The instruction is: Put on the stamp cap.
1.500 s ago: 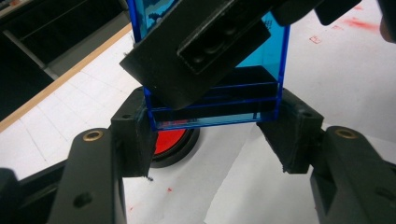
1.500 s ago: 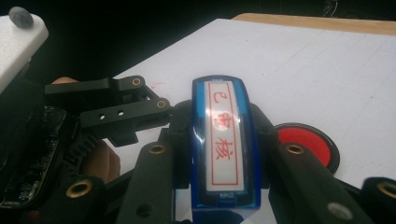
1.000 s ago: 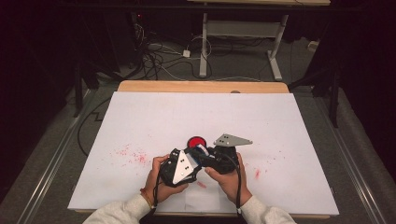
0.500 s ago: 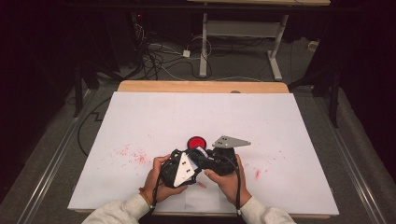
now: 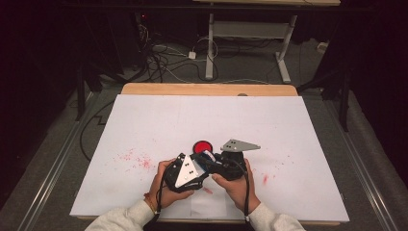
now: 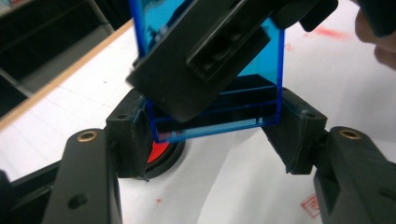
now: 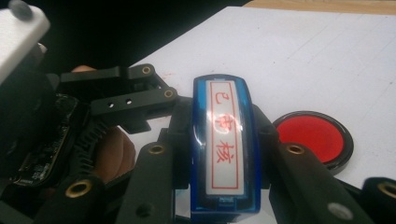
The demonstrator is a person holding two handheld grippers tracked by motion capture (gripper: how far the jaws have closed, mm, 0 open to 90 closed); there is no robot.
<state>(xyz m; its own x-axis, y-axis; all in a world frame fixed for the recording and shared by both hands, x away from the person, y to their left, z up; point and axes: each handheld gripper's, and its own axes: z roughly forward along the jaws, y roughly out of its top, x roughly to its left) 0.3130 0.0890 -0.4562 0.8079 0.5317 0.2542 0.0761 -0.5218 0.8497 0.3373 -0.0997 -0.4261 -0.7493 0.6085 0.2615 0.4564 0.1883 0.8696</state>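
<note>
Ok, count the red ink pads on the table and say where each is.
1. The round red ink pad lies on the white sheet, just beyond the two grippers; another could be hidden under the hands.

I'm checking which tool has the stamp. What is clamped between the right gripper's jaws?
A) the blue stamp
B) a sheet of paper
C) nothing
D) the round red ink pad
A: in the right gripper view, the right gripper has its jaws pressed on both sides of the blue stamp.
</note>
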